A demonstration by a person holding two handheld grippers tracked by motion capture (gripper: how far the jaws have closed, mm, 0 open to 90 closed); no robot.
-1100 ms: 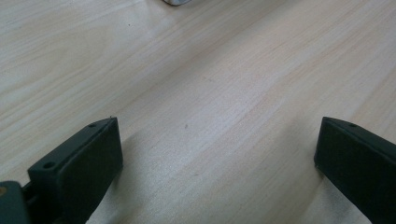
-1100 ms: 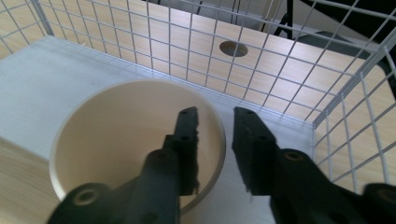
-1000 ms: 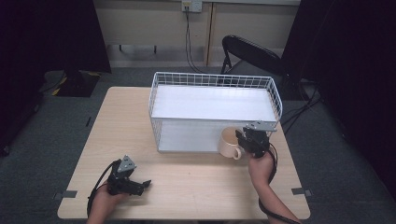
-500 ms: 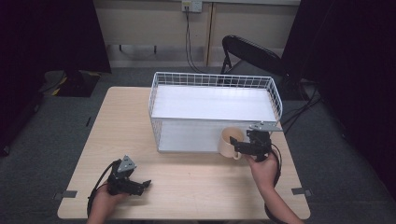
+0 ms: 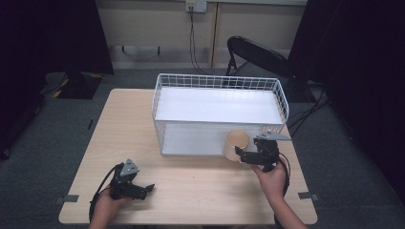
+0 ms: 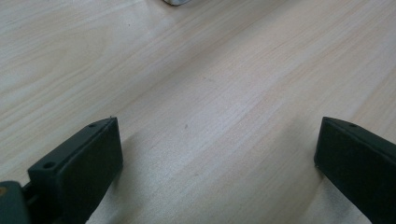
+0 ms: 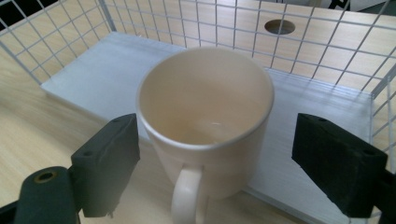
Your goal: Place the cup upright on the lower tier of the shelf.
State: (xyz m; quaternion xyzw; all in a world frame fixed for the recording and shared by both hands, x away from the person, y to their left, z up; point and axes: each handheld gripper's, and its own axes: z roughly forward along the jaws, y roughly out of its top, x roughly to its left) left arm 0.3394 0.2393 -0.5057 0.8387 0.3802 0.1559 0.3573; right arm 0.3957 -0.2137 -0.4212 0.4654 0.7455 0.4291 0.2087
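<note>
High view: the cream ceramic mug [image 5: 236, 145] is standing beside the white wire basket's [image 5: 165, 125] front wall, near the light wooden desk's [image 5: 200, 191] right edge.

Left gripper view: the left tongs [image 6: 210, 163] are gaping wide over bare desk.

Right gripper view: the right tongs [image 7: 219, 163] are flanking the mug, spread clear of it.

The table [image 5: 200, 191] is pale wood with a fine streaked grain. On it, the wire basket [image 5: 217, 83] is white with a square grid and a flat white floor. The mug [image 7: 205, 121] beside the basket is cream. Both tongs [image 5: 241, 156] [image 5: 148, 188] are matt black.
</note>
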